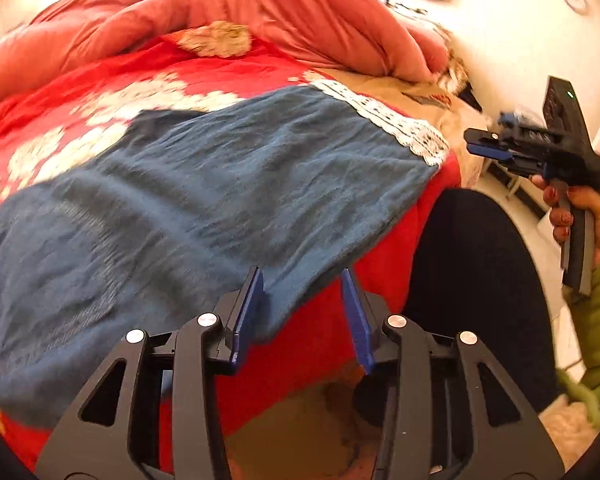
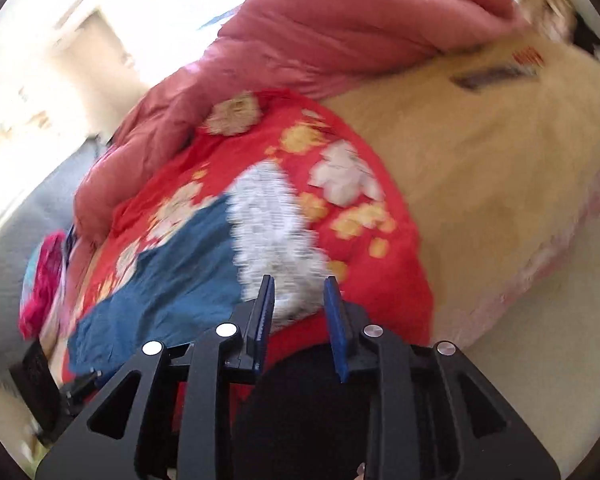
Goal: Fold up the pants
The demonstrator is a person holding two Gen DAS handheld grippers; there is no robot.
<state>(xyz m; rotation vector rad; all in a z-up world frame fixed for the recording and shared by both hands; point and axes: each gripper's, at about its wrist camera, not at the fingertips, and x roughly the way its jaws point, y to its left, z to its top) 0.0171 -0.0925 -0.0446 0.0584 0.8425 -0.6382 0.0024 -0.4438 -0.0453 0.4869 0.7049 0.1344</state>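
Two grippers hover at the near edge of the blue pants (image 1: 188, 200), which lie flat across the red floral bedspread (image 1: 80, 92). Left of the pants' near hem, the left gripper (image 1: 304, 284) has its jaws apart, cloth edge between them but unpinched. Right of the pants, the right gripper (image 2: 300, 292) is likewise parted, empty. Soft, light, limp fabric likely; best taken at hem corners. Only the left wrist view shows the hand (image 1: 580, 216); only the right shows the lace trim (image 2: 272, 232) close.
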